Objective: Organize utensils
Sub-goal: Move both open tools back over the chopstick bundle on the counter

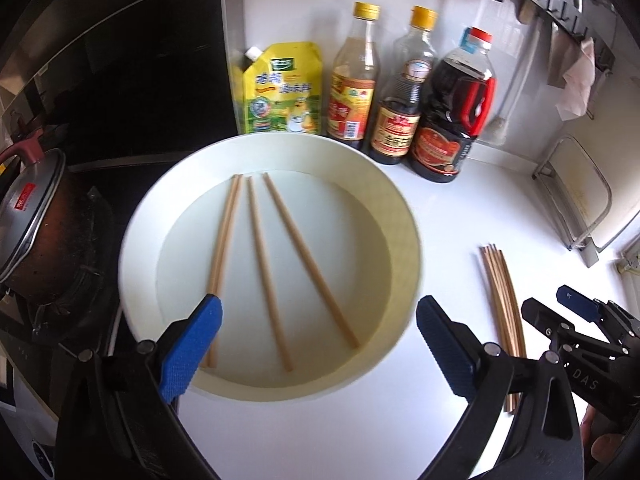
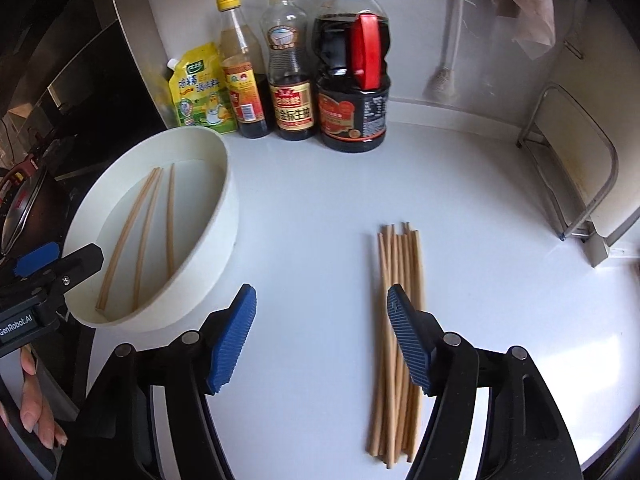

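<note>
on white counter [image 2: 320,184], chopsticks [image 2: 400,320] beside bowl [image 2: 224,216]

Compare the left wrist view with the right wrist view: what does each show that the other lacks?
Left wrist only: a lidded pot on the stove and a fourth chopstick in the basin.
Right wrist only: the whole chopstick bundle on the counter and the person's fingers.
Both: the white basin holding loose chopsticks, four condiment containers, the steel rack, and both tongs open, left and right.
</note>
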